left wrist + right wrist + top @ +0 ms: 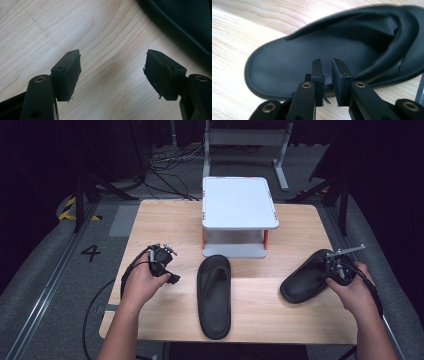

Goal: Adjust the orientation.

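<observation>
Black rubber flip-flop sandals, two in number, lay on the pale wooden table [300, 220]. High view: the middle sandal [214, 296] pointed its toe toward the white two-tier rack with orange posts [239, 202] at the table's far centre; the right sandal [307, 276] lay slantwise near the right edge. The left gripper [170, 270] hovered just left of the middle sandal, while the right gripper [334, 265] sat at the right sandal's outer side.

Left gripper view: jaws stood wide apart over bare wood, holding nothing; a sandal's rim [180, 27] crossed the upper right corner.

Right gripper view: jaws stood nearly together with a narrow gap, above the right sandal's near rim [287, 96]; whether they pinched that rim could not be told. A shallow bite on so soft an edge would probably slip when lifted, and the sandal could drop or twist.
</observation>
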`<control>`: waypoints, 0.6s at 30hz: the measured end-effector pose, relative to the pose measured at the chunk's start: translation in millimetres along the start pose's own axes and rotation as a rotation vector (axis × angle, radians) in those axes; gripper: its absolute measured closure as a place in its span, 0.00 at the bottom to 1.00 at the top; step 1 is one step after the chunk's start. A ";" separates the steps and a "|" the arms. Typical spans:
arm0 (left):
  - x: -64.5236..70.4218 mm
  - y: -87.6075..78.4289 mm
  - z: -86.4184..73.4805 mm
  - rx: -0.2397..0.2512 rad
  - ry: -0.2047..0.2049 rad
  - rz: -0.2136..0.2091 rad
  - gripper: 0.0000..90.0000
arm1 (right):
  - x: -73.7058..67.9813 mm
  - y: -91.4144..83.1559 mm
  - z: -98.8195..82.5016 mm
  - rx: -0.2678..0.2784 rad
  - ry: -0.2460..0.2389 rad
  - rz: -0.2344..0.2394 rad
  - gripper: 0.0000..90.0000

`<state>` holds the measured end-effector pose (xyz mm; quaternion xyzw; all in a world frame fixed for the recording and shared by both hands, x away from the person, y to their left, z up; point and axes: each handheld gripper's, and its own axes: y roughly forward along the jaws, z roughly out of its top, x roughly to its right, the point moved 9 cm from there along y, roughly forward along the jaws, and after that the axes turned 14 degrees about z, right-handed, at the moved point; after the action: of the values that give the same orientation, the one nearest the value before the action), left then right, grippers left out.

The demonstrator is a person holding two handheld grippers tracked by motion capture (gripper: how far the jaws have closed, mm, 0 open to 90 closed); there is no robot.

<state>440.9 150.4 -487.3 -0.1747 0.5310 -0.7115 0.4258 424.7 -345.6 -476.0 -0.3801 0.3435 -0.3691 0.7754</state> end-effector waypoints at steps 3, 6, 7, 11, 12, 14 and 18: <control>-1.1 0.6 0.0 0.003 0.000 0.003 0.33 | 2.9 -5.8 3.2 0.040 0.008 0.011 0.78; -1.6 0.9 -1.7 -0.001 -0.003 0.003 0.33 | 9.9 -13.3 7.9 0.101 0.021 0.011 0.63; -1.8 0.7 -3.1 -0.006 -0.003 0.004 0.33 | 18.7 -18.4 8.8 0.125 0.040 -0.008 0.56; -2.3 0.8 -8.4 -0.017 -0.012 0.009 0.33 | 43.7 -21.9 4.0 0.124 0.111 -0.059 0.52; -2.4 1.0 -10.2 -0.019 -0.009 0.009 0.33 | 47.9 -19.2 3.5 0.126 0.127 -0.049 0.51; -2.5 0.9 -12.9 -0.020 -0.013 0.010 0.33 | 51.3 -12.6 2.1 0.109 0.170 -0.023 0.51; -2.7 -1.3 -20.6 -0.032 -0.009 0.009 0.33 | 55.5 2.1 0.8 0.072 0.199 -0.006 0.49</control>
<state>427.5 165.2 -493.3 -0.1821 0.5410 -0.7004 0.4285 453.3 -390.7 -491.4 -0.3142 0.4043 -0.4195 0.7495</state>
